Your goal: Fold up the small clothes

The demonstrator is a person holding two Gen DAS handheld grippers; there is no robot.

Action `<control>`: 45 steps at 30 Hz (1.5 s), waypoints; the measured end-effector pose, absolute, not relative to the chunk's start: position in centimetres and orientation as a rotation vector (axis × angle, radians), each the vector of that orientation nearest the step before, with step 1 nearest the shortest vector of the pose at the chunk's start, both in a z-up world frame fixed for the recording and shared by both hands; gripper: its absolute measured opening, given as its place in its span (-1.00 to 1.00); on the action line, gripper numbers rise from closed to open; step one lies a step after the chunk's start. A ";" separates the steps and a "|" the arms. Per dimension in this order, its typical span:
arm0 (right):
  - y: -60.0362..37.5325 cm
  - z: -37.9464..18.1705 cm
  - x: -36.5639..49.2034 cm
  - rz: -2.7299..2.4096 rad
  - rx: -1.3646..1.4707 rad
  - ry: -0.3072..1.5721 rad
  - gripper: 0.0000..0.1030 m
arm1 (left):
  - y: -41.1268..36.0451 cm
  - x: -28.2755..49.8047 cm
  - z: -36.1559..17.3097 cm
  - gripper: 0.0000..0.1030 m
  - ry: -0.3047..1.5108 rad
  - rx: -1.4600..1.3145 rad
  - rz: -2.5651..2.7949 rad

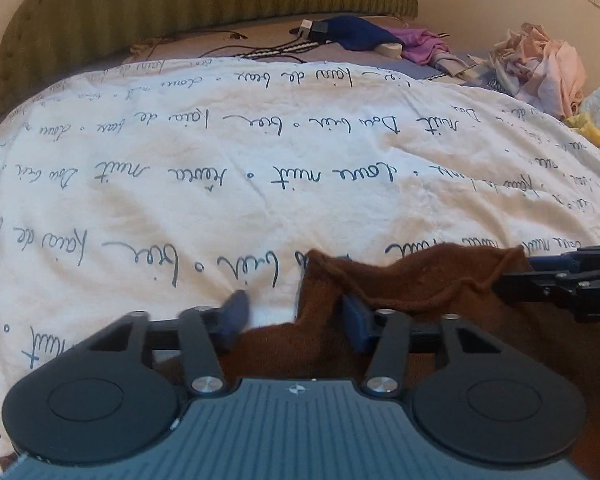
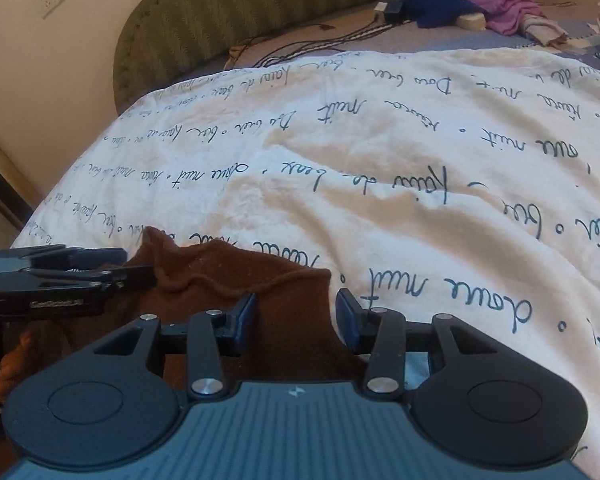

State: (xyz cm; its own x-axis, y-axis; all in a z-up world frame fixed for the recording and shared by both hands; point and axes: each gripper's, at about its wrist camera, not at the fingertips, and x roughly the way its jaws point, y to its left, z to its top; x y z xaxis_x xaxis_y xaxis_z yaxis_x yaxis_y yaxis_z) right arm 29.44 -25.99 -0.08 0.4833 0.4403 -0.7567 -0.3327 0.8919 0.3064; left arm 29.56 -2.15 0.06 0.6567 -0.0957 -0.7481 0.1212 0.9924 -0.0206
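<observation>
The lower part of the brown garment [image 1: 400, 280] is covered by the body of the left gripper [image 1: 296, 316], and its right side is cut off by the picture's edge. The gripper's left fingertip [image 1: 236, 312] is blurred; whether cloth is pressed between the pads cannot be told. In the right wrist view, the garment's near portion is hidden behind the right gripper [image 2: 296, 320], and grip there cannot be judged either. Beside the garment's left edge, a hand [image 2: 8, 368] is cropped by the frame. The script printed on the white duvet [image 1: 260, 152] beyond the garment is too small to read far away.
</observation>
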 end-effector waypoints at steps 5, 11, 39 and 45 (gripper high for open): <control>-27.5 1.6 29.0 0.492 0.207 0.837 -0.94 | -3.2 29.5 1.8 -0.86 0.742 0.084 -0.089; -27.1 -1.0 29.3 0.446 0.191 0.879 -0.92 | -5.0 29.1 -0.3 -0.84 0.727 0.213 -0.049; -31.2 4.1 13.2 0.444 0.385 0.765 -0.13 | 1.4 11.7 4.1 0.52 0.568 -0.046 -0.175; -31.1 0.2 12.6 0.327 0.381 0.803 0.17 | 0.4 12.3 -0.1 0.48 0.725 -0.001 -0.081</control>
State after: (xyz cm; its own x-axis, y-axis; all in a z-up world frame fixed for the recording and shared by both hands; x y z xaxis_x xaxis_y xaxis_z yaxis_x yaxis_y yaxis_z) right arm 12.59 -31.11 0.21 0.6512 0.4225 -0.6305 -0.1386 0.8829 0.4486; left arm 12.27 0.43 -0.09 0.7455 -0.0749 -0.6623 0.0740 0.9968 -0.0295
